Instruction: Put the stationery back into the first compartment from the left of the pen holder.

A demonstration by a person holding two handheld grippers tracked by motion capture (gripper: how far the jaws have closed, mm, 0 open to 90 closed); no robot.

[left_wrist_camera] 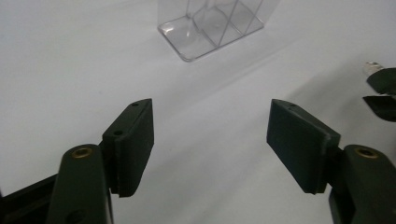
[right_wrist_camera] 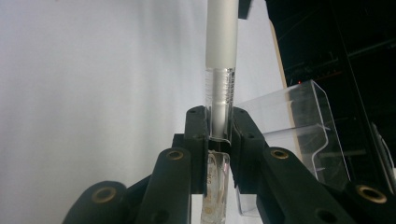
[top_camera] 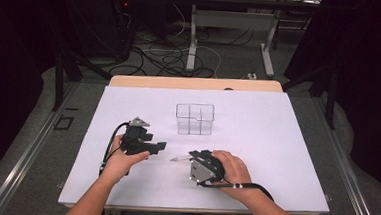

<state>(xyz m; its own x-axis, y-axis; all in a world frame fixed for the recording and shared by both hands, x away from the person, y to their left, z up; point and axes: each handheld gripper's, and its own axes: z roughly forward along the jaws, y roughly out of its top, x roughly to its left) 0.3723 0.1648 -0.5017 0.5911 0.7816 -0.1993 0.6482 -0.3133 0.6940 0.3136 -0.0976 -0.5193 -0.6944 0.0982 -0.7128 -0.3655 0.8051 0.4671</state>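
A clear pen with a frosted white cap [right_wrist_camera: 221, 51] is clamped between the jaws of my right gripper [right_wrist_camera: 218, 115], which is shut on its barrel. In the high view the right gripper [top_camera: 193, 157] lies low over the white mat, and the pen [top_camera: 177, 159] pokes out leftward toward the other hand. My left gripper [top_camera: 159, 146] is held a little to the left, pointing right. Its jaws stand open with nothing between them [left_wrist_camera: 211, 114]. A clear divided box [top_camera: 194, 119] stands behind both grippers and appears as the clear box [left_wrist_camera: 212, 25] and the clear box [right_wrist_camera: 299, 135].
The white mat [top_camera: 266, 142] covers the wooden table; its front edge [top_camera: 192, 209] is close to the person's forearms. Beyond the table's far edge are desk legs and loose cables [top_camera: 171, 56] on the floor. The right gripper's jaws [left_wrist_camera: 383, 91] show at the left gripper view's right edge.
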